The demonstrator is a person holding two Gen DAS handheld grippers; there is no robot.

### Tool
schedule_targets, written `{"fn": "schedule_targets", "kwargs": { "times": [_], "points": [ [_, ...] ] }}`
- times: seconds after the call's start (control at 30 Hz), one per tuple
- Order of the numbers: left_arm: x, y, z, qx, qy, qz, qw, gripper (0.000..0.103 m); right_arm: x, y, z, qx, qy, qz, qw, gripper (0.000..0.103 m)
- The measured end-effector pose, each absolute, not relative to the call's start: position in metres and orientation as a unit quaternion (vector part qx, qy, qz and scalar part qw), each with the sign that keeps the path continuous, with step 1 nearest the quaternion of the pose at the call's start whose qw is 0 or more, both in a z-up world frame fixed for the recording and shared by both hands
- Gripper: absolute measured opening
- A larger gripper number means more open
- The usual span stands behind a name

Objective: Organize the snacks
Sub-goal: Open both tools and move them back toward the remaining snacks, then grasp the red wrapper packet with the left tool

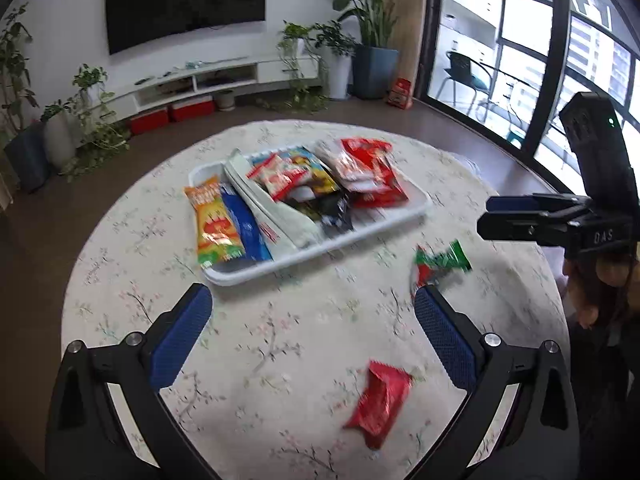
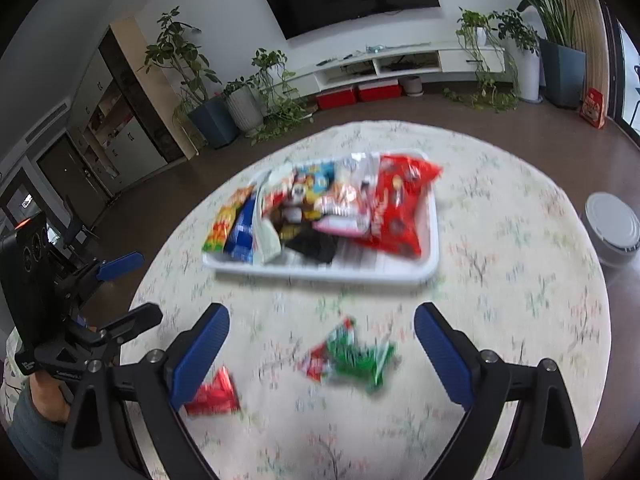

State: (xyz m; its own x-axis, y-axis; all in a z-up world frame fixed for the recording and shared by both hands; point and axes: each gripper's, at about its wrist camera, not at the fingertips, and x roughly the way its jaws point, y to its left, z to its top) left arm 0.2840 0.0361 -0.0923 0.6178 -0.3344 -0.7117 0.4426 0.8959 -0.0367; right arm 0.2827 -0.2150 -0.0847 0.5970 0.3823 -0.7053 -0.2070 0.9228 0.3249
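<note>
A white tray [image 1: 416, 210] full of several snack packets sits mid-table; it also shows in the right wrist view [image 2: 434, 256]. A red packet [image 1: 380, 404] lies loose on the cloth in front of my open, empty left gripper [image 1: 312, 316]; it shows in the right wrist view [image 2: 214, 398] too. A green and red packet [image 1: 440, 264] lies right of the tray, and in the right wrist view [image 2: 350, 356] it lies between the fingers of my open, empty right gripper [image 2: 322, 334]. The right gripper [image 1: 486, 216] shows in the left wrist view with its jaws almost edge-on; the left gripper [image 2: 138, 288] shows at the left.
The round table has a floral cloth [image 1: 280, 344]. A white round robot vacuum [image 2: 612, 228] sits on the floor to the right. Potted plants [image 2: 240, 104], a TV stand [image 1: 200, 80] and glass doors [image 1: 520, 80] ring the room.
</note>
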Motion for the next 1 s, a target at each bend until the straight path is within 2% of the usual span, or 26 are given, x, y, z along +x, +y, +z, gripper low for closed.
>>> {"fn": "schedule_targets", "kwargs": {
  "times": [0.17, 0.37, 0.77, 0.87, 0.9, 0.93, 1.0],
  "points": [
    [0.263, 0.018, -0.129, 0.141, 0.438, -0.266, 0.847, 0.103, 0.255, -0.216, -0.1, 0.11, 0.428, 0.17, 0.881, 0.096],
    [0.253, -0.002, -0.155, 0.198, 0.464, -0.296, 0.811, 0.103, 0.242, -0.211, -0.112, 0.097, 0.432, 0.17, 0.881, 0.096],
    [0.263, -0.007, -0.169, 0.201, 0.483, -0.31, 0.794, 0.102, 0.237, -0.205, -0.124, 0.056, 0.442, 0.154, 0.882, 0.096],
    [0.266, -0.01, -0.169, 0.199, 0.489, -0.317, 0.788, 0.092, 0.237, -0.204, -0.124, 0.054, 0.445, 0.155, 0.881, 0.096],
    [0.267, -0.011, -0.17, 0.198, 0.493, -0.318, 0.785, 0.083, 0.237, -0.205, -0.125, 0.054, 0.445, 0.154, 0.881, 0.096],
    [0.267, -0.011, -0.172, 0.198, 0.497, -0.321, 0.782, 0.069, 0.237, -0.205, -0.125, 0.054, 0.446, 0.153, 0.88, 0.096],
    [0.268, -0.011, -0.174, 0.191, 0.502, -0.329, 0.777, 0.063, 0.237, -0.204, -0.126, 0.054, 0.447, 0.153, 0.88, 0.096]
  ]
}}
